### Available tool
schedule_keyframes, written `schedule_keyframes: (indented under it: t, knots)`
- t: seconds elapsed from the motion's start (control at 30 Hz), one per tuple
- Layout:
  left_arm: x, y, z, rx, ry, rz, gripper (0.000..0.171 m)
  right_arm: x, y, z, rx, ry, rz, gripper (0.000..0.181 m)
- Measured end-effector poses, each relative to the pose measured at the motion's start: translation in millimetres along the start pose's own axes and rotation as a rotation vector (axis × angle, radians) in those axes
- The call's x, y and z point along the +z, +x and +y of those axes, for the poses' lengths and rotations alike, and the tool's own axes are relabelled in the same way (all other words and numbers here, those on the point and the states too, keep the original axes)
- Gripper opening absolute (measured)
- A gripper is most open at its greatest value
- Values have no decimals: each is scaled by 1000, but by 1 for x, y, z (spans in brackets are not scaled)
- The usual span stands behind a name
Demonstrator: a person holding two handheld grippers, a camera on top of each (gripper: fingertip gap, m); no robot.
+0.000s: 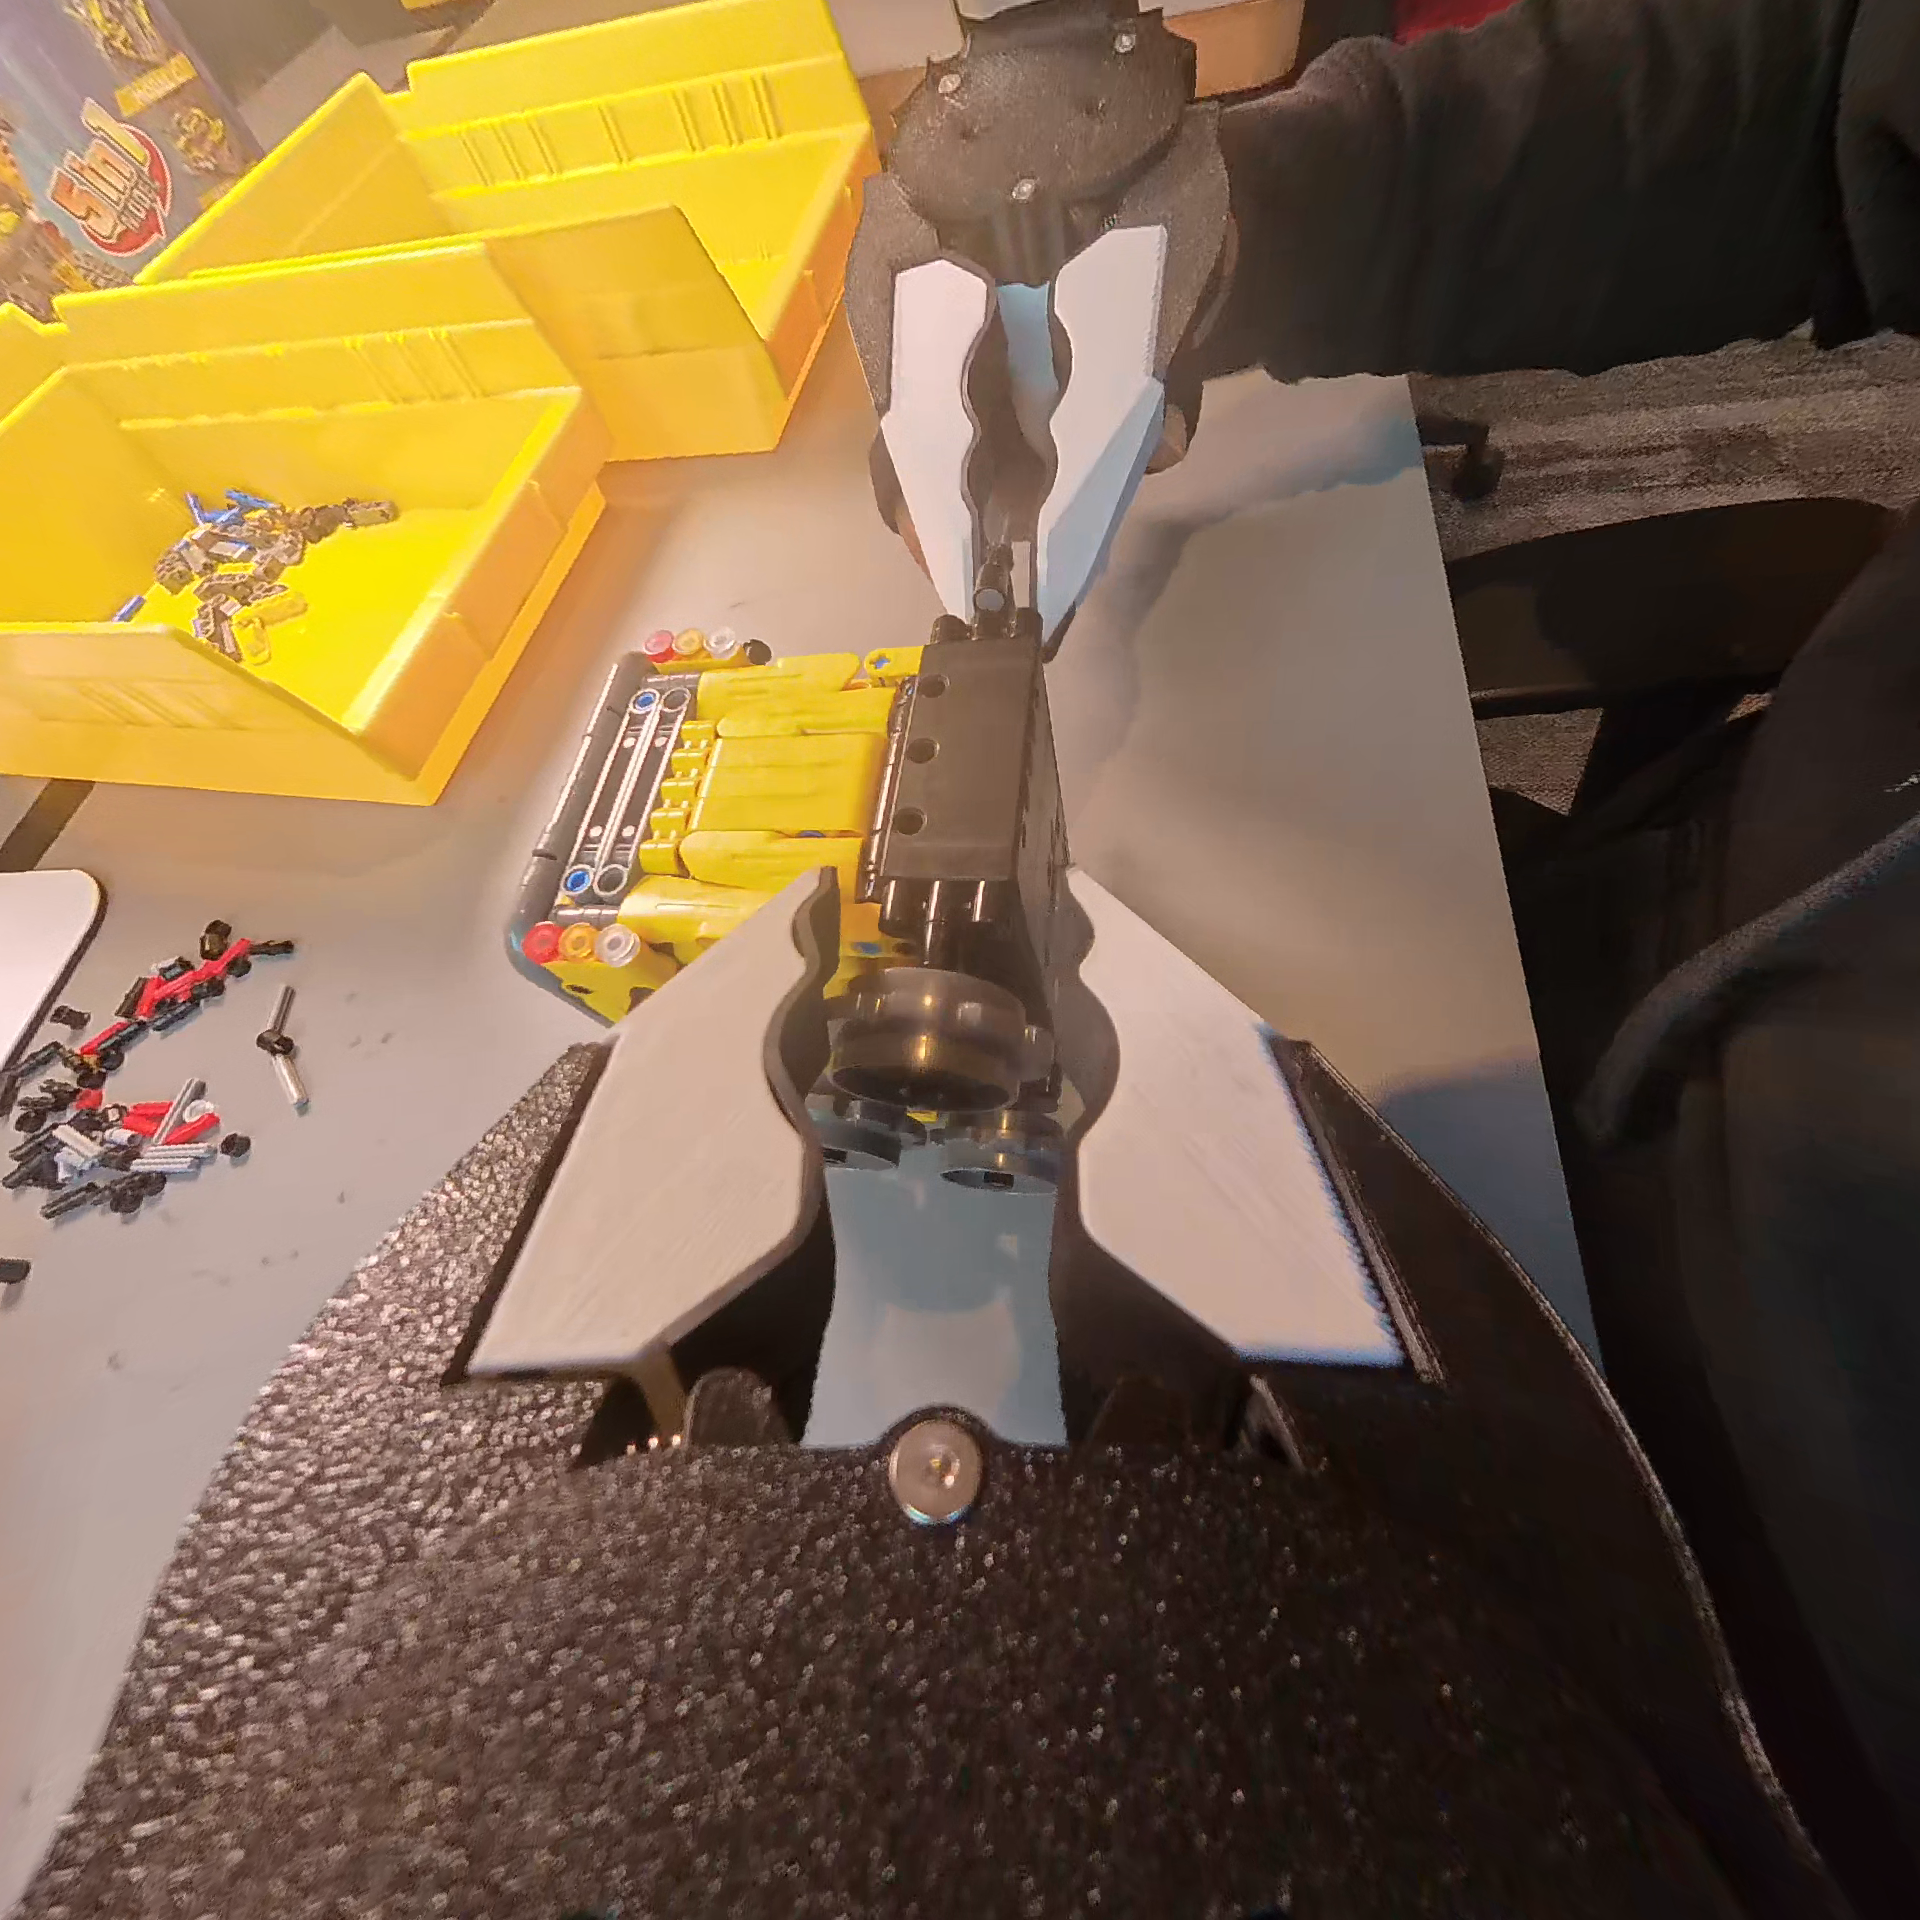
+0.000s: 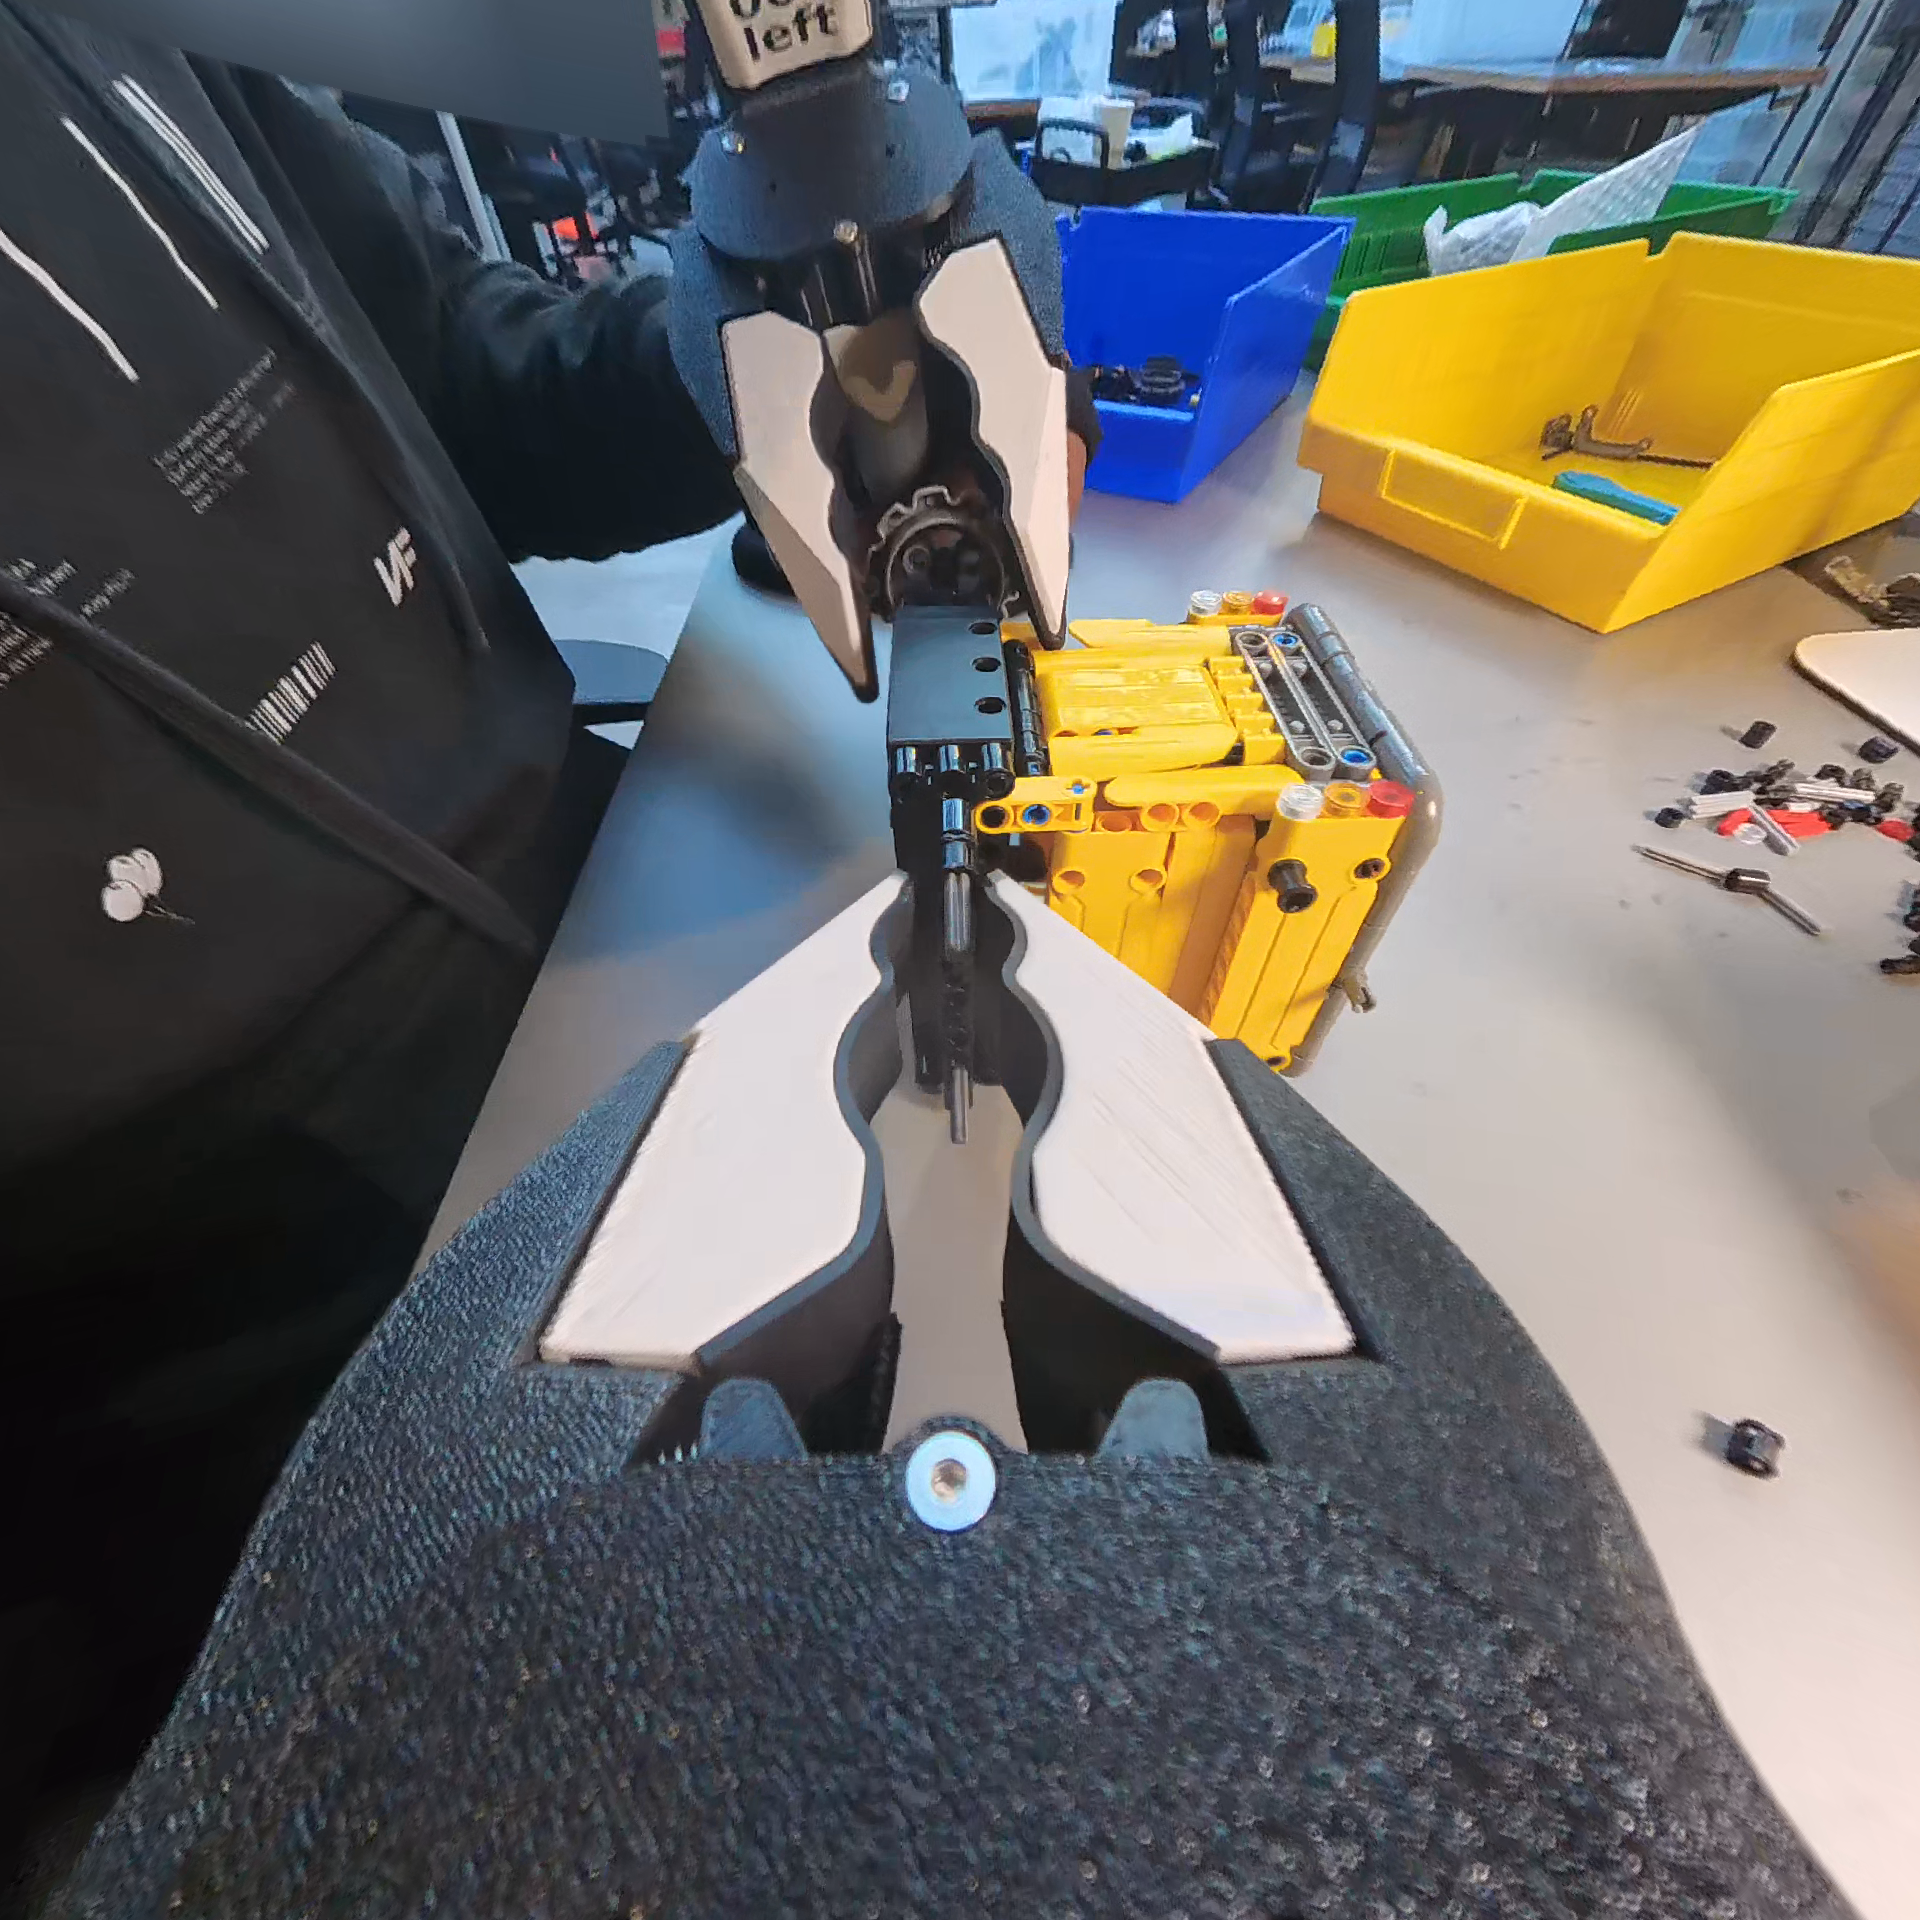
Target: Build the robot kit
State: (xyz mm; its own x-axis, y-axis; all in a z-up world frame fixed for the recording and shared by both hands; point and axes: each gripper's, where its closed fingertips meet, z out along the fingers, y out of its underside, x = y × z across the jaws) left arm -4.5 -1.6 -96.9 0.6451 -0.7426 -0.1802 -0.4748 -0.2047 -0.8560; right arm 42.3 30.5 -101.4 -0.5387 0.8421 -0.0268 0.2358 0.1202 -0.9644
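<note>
The two grippers face each other along the long axis of the black block on the yellow brick model (image 2: 1195, 790) on the tabletop (image 2: 1558, 1143): left gripper (image 1: 940, 935) fingers pinching its wheel end, right gripper (image 2: 951, 883) fingers nearly closed around the thin black axle.

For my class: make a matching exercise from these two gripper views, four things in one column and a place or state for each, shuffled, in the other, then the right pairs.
Things
1. left gripper
2. right gripper
3. blue bin
4. loose red and black pieces

Places or states
A. scattered on the grey table
B. closed on a thin black axle
C. behind the yellow and black brick model
D. around the black wheel end of the model

Pairs: 1-D, 2-B, 3-C, 4-A
</note>
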Motion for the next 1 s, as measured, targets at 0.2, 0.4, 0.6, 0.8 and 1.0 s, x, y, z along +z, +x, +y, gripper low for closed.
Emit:
schedule_keyframes:
  t: [0.2, 0.4, 0.6, 0.8, 1.0]
  knots:
    - [5, -4, 1, 80, -37, -55, 45, 1, -1, 1, -30, 9, 7, 8]
    - [7, -3, 0, 122, -79, -66, 34, 1, 3, -2, -9, 68, 7, 7]
    - [10, 5, 1, 187, -183, -74, 27, 1, 1, 0, -42, 37, 17, 7]
    - [11, 5, 1, 180, -246, -40, 26, 2, -2, 0, -98, 0, 15, 6]
    - [10, 5, 2, 167, -308, -9, 26, 3, -4, -2, -106, -16, 18, 5]
